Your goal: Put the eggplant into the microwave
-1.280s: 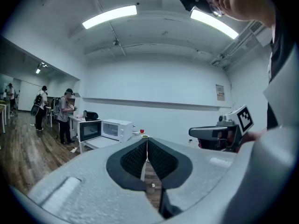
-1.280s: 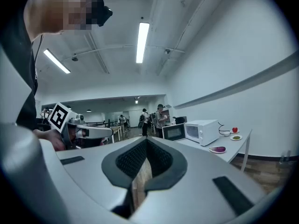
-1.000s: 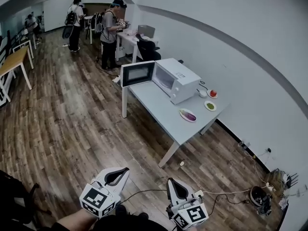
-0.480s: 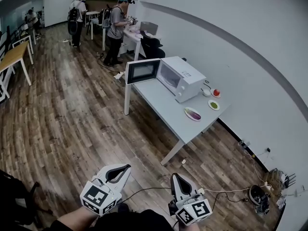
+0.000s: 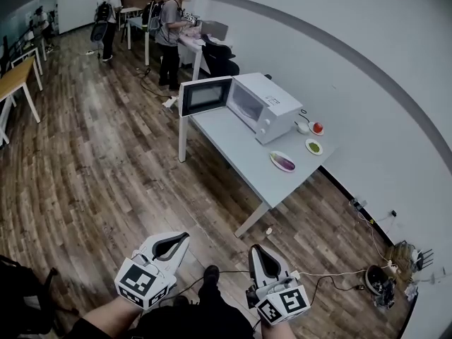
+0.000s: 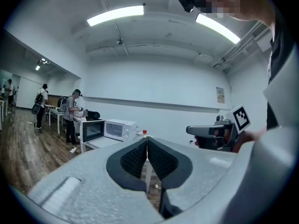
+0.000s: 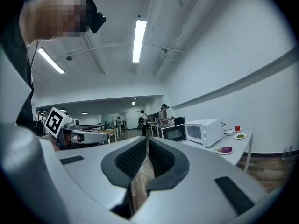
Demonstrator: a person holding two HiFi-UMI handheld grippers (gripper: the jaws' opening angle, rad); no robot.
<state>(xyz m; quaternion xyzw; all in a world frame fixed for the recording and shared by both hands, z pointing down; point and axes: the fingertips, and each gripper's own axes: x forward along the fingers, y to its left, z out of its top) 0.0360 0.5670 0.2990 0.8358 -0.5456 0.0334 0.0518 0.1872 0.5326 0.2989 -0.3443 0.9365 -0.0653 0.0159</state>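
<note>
The purple eggplant lies on a white plate on the grey table, in front of the white microwave. The microwave's door stands swung open. The eggplant and the microwave also show far off in the right gripper view. The left gripper view shows the microwave small. My left gripper and right gripper hang low over the wooden floor, far from the table. Both are shut on nothing.
A red tomato on a plate, a green item on a plate and a white bowl sit at the table's far end. People stand at desks behind. Cables trail on the floor at right.
The view has shifted slightly and the table sits a little higher in the frame. A foot now shows between the two grippers. Both grippers stay shut and low.
</note>
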